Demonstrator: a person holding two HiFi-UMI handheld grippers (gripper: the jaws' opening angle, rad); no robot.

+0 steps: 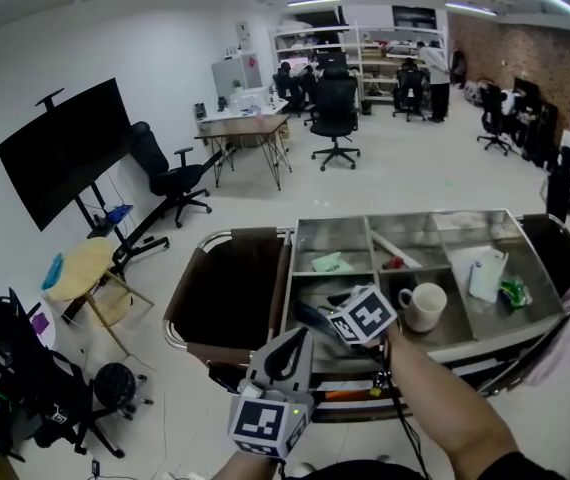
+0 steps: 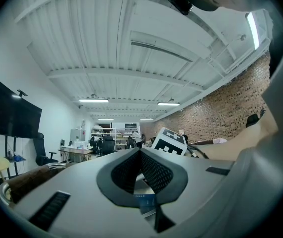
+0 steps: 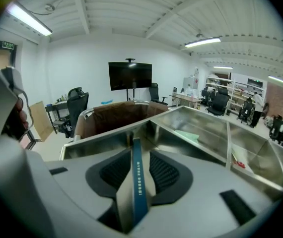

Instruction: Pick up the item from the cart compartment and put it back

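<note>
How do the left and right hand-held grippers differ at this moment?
The right hand-held gripper has its jaws apart, with a thin blue-edged item standing between them; the left hand-held gripper has its jaws together and holds nothing. The right one tilts down into the cart, over its near-left compartment; the left one points level across the room. Both have the same grey body.

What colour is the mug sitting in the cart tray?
The mug is white; the head view shows it best.

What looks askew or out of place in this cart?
A thin blue-edged item stands on edge, slightly tilted, between the open jaws of the right hand-held gripper, at the near-left compartment of the cart. Nothing else stands out.
</note>
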